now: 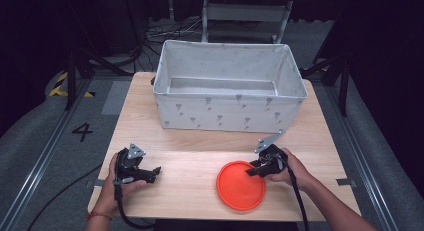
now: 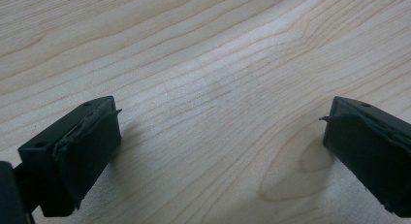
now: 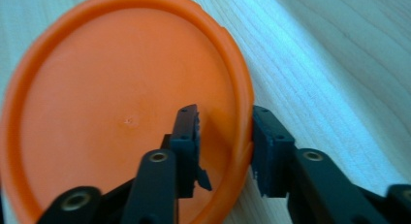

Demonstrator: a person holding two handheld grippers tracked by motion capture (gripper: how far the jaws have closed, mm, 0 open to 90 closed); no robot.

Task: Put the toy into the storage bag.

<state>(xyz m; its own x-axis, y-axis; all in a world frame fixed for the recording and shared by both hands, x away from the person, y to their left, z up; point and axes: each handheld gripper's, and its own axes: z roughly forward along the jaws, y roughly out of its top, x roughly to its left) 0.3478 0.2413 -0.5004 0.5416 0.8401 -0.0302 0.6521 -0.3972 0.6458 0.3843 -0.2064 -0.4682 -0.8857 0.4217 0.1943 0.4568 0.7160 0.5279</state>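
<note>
Up close, the right tool [image 3: 224, 141] straddles the raised rim of the smooth orange disc [image 3: 116, 103], jaws narrow but not clamped. Overhead, the disc lies flat on the pale wood-grained table [image 1: 190, 156] before a grey fabric bin [image 1: 229, 86]. The left tool [image 2: 220, 136] hovers wide open, empty.

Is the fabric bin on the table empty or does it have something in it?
Empty, as far as shows: the bin stands open and its visible floor is bare; the near wall hides the front strip.
</note>
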